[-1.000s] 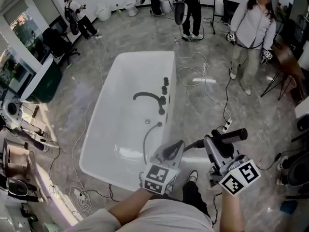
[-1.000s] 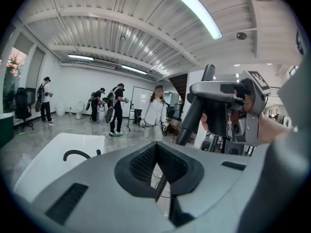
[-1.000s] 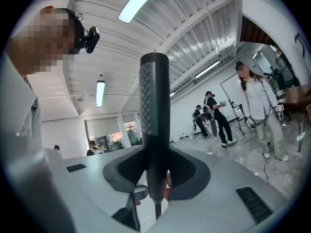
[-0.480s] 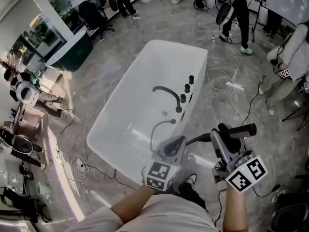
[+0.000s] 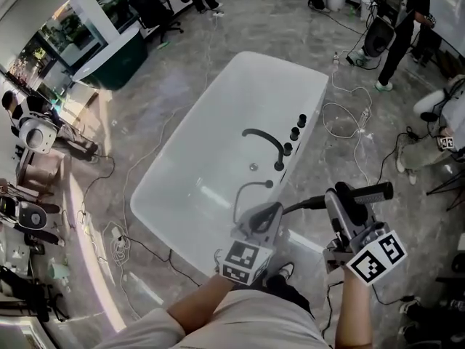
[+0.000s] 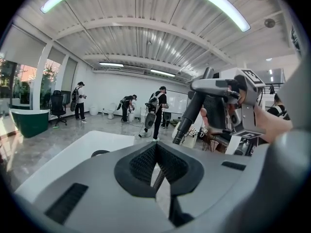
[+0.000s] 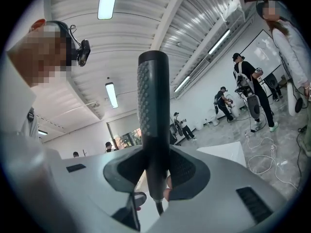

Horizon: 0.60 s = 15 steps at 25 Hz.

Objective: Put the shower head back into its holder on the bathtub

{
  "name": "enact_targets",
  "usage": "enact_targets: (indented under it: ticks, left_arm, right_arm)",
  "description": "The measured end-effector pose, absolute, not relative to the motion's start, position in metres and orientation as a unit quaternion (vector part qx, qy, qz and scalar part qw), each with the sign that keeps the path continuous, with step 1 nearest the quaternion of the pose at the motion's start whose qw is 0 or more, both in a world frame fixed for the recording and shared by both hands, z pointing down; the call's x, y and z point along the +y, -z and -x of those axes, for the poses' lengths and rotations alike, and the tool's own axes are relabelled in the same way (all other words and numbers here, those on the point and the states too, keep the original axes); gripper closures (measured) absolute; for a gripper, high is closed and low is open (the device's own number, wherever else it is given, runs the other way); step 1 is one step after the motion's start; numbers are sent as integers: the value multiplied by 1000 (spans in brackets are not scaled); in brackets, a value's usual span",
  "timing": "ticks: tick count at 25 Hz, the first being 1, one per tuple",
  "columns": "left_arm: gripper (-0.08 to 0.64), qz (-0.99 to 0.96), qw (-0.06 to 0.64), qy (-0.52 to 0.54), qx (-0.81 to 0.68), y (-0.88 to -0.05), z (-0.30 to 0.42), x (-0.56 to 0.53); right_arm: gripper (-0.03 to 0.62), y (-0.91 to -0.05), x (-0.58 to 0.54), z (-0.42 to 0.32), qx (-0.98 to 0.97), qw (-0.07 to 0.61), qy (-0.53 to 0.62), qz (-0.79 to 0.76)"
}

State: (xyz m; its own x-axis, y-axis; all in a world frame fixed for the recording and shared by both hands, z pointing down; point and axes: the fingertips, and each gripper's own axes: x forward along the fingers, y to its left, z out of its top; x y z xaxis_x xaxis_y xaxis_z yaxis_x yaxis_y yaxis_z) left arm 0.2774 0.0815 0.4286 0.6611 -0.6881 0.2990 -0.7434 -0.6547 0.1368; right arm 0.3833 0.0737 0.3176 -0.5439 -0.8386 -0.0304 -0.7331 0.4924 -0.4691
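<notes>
The white bathtub (image 5: 196,173) lies slanted ahead of me, with a black spout (image 5: 263,138) and a row of black fittings (image 5: 293,134) on its right rim. My right gripper (image 5: 343,201) is shut on the black shower head (image 5: 363,193), which it holds level beside the tub's near right corner. In the right gripper view the textured handle (image 7: 153,115) stands up between the pads. The thin hose (image 5: 243,195) loops from the rim to my left gripper (image 5: 263,215), which is shut on it. The ribbed hose (image 6: 158,174) shows between its pads.
Cables (image 5: 349,122) trail across the grey floor right of the tub, and more cables (image 5: 120,246) lie at its near left. Several people (image 5: 399,20) stand at the far end of the room. Equipment (image 5: 33,133) lines the left side.
The head view has swung, so the tub now lies more slanted and further up the picture. Both grippers shifted slightly right, still holding the hose and shower head.
</notes>
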Motion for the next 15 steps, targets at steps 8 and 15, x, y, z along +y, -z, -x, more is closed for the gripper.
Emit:
enact_targets:
  ticks: [8, 15]
  left_arm:
    - [552, -920, 87, -117, -363, -447, -254, 48]
    - [469, -930, 59, -132, -337, -486, -254, 45]
  right_arm:
    - [457, -312, 37, -361, 841, 144, 219, 473]
    - [457, -307, 25, -362, 835, 157, 236, 471]
